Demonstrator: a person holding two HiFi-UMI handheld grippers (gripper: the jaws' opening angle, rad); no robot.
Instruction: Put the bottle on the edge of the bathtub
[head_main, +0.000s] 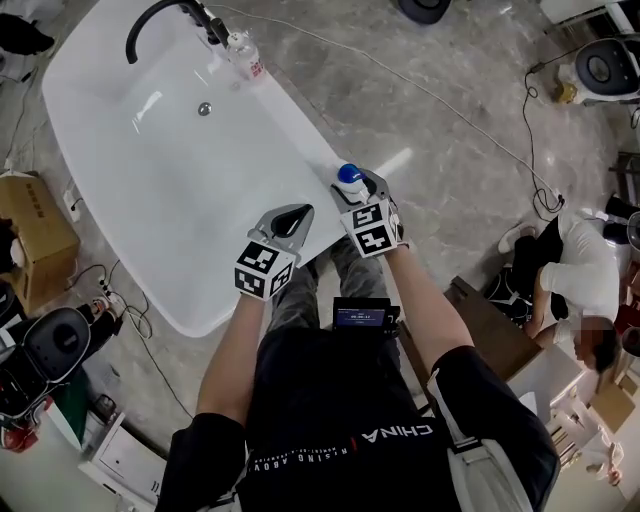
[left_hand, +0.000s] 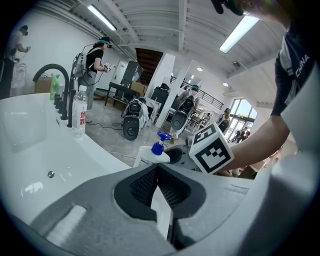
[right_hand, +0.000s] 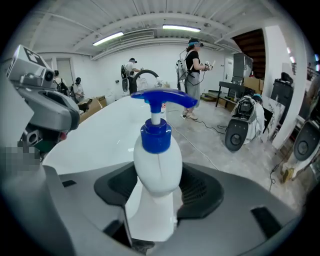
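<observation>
One risk: white plastic pump bottle w/ blue head, pinched by right gripper at rim of white oval bathtub, could tip floorward if let go off-centre; left gripper closed up, empty.

Place: a large indoor hall used as a work or test space, not a home bathroom.
Bathtub: a white bathtub stands free on the open floor, with no bathroom walls around it.
Floor: grey marble-look floor with loose cables running over it.
Ceiling: high, with long strip lights.
People: several persons in the background, one with a backpack.
Storage: a cardboard box near the bathtub.
</observation>
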